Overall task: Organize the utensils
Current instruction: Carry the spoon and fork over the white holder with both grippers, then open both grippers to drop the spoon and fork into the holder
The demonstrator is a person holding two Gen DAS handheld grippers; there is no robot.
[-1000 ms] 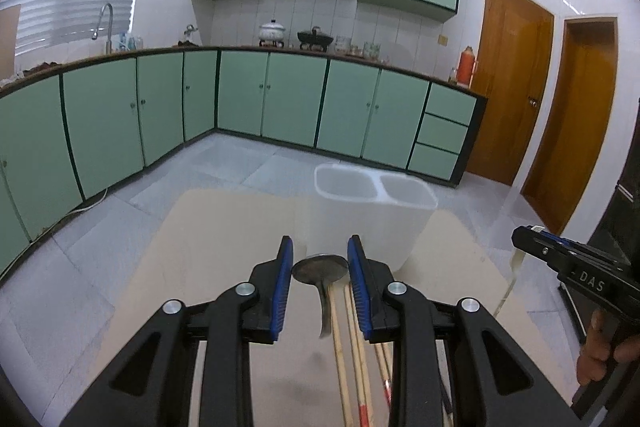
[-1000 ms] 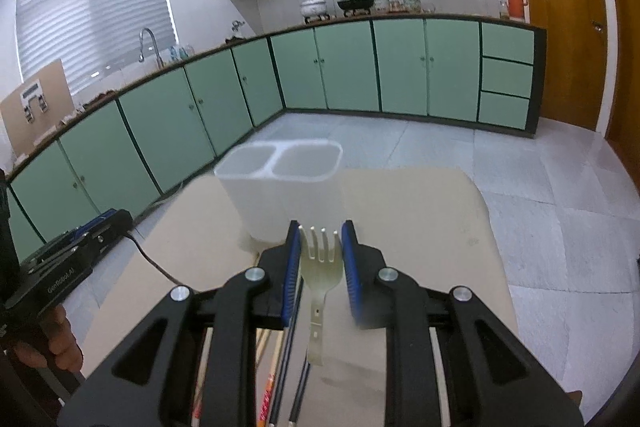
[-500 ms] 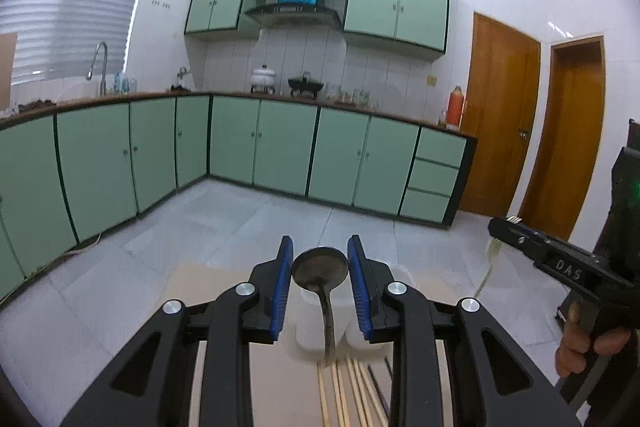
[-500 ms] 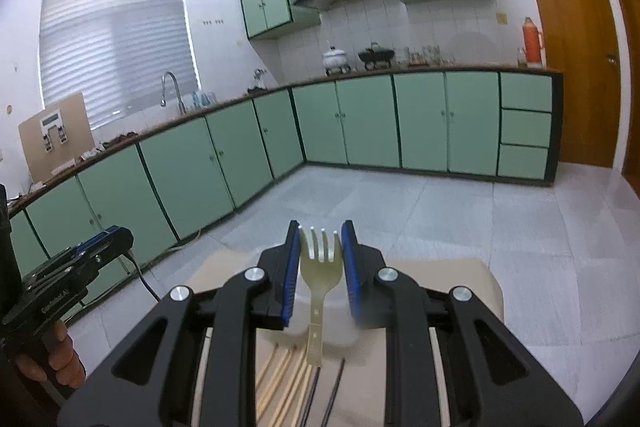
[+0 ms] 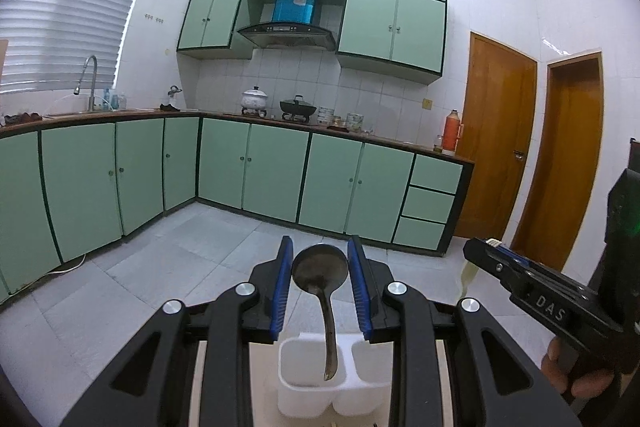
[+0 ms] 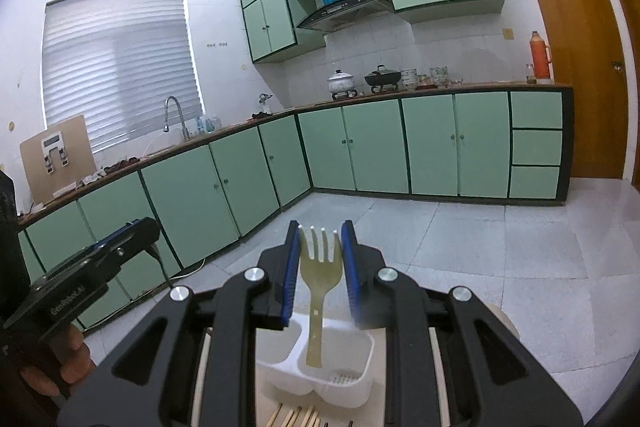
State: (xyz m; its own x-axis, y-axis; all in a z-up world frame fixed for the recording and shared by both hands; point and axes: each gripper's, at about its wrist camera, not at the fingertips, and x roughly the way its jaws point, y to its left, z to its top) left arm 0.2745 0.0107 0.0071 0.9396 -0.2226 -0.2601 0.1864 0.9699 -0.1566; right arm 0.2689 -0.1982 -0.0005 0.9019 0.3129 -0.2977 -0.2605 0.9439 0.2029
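Here both utensils are held aloft above the white two-compartment holder (image 5: 304, 385); the left gripper (image 5: 320, 281) is closed on the bowl of a dark metal spoon (image 5: 320, 269), whose handle hangs down with its tip over the holder's left compartment as seen in the left wrist view; the right gripper (image 6: 320, 269) is clamped on the head of a pale plastic fork (image 6: 320, 267), its handle dangling over the divider or just right of it in the right wrist view. The step in hand is judged to be the carry to the holder, with insertion not yet done. A lowering of each handle into a compartment is called for next, tips kept clear of the rim and of the divider, and the grips released only once the handles are well inside. Chopsticks (image 6: 296, 417) are seen on the table just before the holder, not yet sorted.
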